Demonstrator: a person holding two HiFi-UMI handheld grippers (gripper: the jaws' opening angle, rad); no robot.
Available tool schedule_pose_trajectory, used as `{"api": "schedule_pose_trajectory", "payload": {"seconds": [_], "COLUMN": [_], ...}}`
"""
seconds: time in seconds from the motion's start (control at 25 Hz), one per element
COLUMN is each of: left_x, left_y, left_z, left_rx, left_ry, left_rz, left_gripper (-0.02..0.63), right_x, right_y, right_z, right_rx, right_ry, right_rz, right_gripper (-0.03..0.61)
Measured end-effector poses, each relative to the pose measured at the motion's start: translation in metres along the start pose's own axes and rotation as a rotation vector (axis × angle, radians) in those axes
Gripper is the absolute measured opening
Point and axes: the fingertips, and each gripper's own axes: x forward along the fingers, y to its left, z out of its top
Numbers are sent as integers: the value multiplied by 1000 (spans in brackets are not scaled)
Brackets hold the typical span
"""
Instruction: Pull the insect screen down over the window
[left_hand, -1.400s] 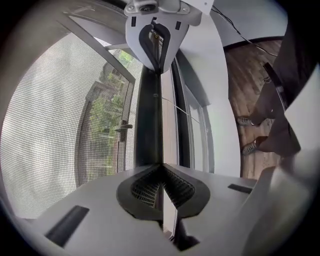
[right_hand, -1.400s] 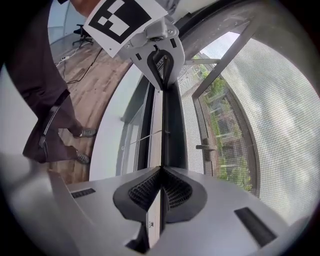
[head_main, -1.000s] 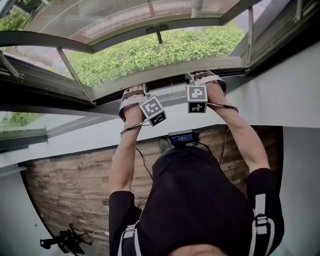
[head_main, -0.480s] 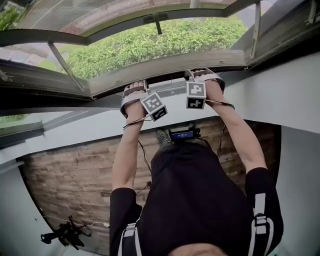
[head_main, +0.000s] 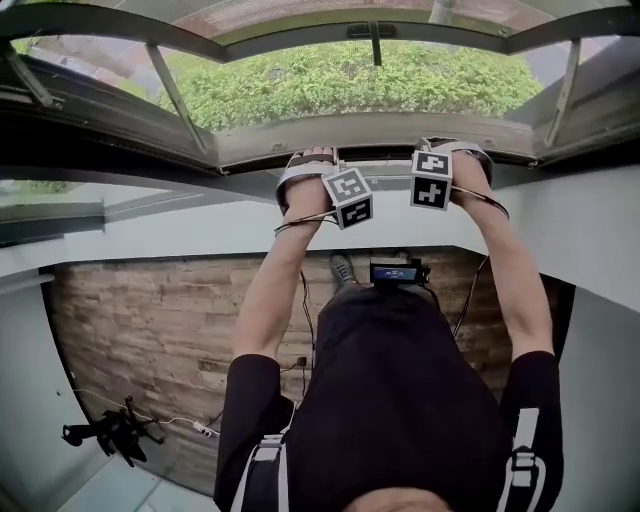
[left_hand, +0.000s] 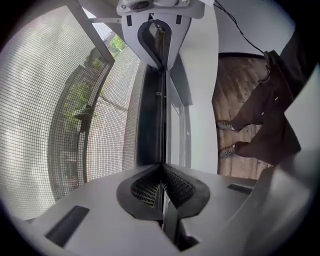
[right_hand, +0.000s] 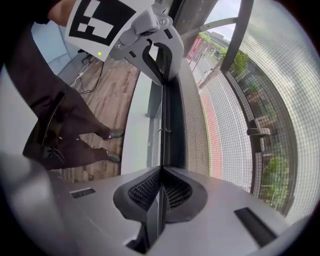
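Insect screen (left_hand: 50, 110): fine grey see-through mesh, thin dark bottom rail (left_hand: 150, 115).

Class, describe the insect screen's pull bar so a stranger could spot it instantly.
Find the window above the white wall. A pale grey pull bar runs under the mesh. Unlike the dark rails nearby, the left gripper and right gripper clamp it.

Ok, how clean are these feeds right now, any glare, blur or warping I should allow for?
Head view: fisheye bows the window frame; bright outdoors, darker indoors, no harsh glare. Left gripper view: black vignette, insect screen mesh sharp, near body of the left tongs soft. Right gripper view: same vignette, pull bar crisp between the right tongs.
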Motion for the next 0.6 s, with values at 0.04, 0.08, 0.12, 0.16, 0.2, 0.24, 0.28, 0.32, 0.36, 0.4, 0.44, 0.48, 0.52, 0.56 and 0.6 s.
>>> {"api": "schedule_pose_trajectory", "payload": {"seconds": [0.04, 0.08, 0.12, 0.16, 0.2, 0.24, 0.28, 0.32, 0.36, 0.4, 0.44, 0.48, 0.52, 0.56, 0.6], "left_x": [1, 2, 3, 4, 4, 3, 3, 2, 2, 2, 1, 0, -1, -2, -1], "left_y": [0, 1, 3, 3, 3, 3, 2, 2, 2, 1, 0, -1, -1, -1, 0], "left_z": [0, 1, 1, 0, -3, -7, -10, -11, -11, -10, -9, -7, -6, -5, -5], "left_rx": [0, 1, 5, 11, 18, 22, 24, 24, 24, 23, 21, 17, 13, 12, 16], "left_ry": [-1, -2, -1, 0, 3, 6, 8, 9, 11, 14, 15, 14, 13, 13, 17], "left_rz": [-3, 6, 21, 38, 52, 65, 76, 85, 90, 89, 86, 82, 78, 78, 81], "left_gripper": [15, 15, 15, 15, 15, 15, 15, 15, 15, 15, 15, 15, 15, 15, 15], "right_x": [1, 2, 3, 3, 3, 3, 3, 2, 1, 0, -1, -2, -3, -4, -3], "right_y": [0, 0, -1, -2, -2, -2, -2, -2, -3, -2, -2, -1, -1, -1, -2], "right_z": [0, 0, 0, 1, 4, 7, 10, 11, 10, 6, 2, -2, -6, -9, -11], "right_rx": [-6, -9, -7, -2, 4, 10, 16, 24, 38, 58, 81, 101, 116, 124, 130], "right_ry": [23, 45, 60, 65, 57, 39, 12, -17, -43, -60, -67, -68, -65, -63, -67], "right_rz": [3, -9, -34, -68, -107, -148, -187, -220, -246, -263, -273, -276, -278, -281, -282], "right_gripper": [18, 18, 18, 19, 18, 19, 20, 20, 20, 20, 21, 23, 23, 23, 23]}}
